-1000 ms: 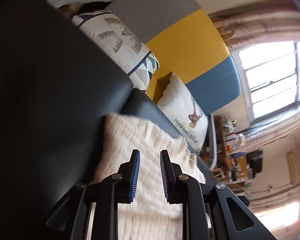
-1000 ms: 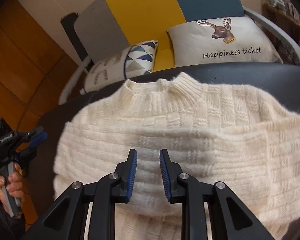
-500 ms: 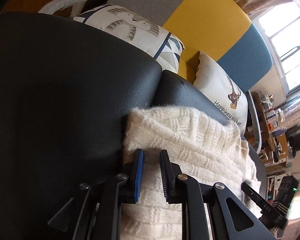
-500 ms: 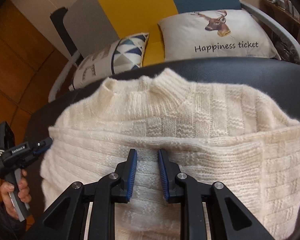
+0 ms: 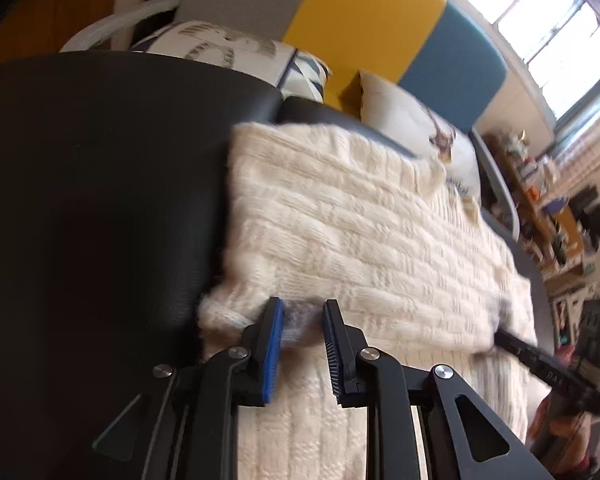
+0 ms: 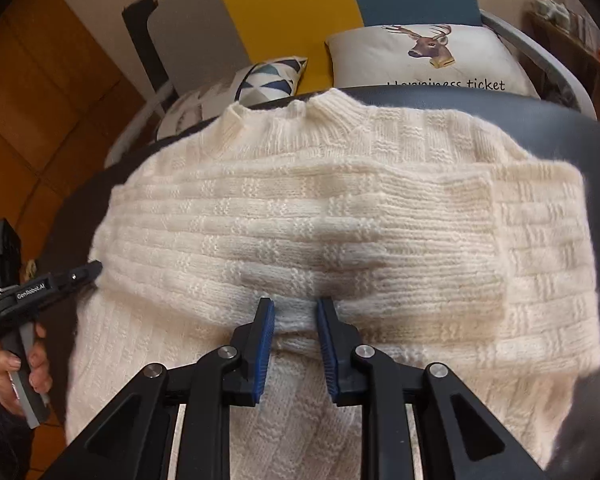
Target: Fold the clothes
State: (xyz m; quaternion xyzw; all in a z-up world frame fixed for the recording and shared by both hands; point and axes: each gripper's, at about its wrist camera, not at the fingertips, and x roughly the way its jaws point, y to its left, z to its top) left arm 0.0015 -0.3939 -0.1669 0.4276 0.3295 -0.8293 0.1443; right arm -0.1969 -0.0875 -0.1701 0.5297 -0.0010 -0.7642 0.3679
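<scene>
Both grippers, left gripper and right gripper, have advanced, open, onto the sweater fold.

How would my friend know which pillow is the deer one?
Find the sofa with grey, yellow and blue back panels, behind the black cushion where the cream sweater lies. Two pillows lean there. The deer pillow is white with an antlered deer head and printed words; its neighbour has blue triangles.

We see bare black leather seat left of the cream knitted sweater; printed cushions crowd behind.
</scene>
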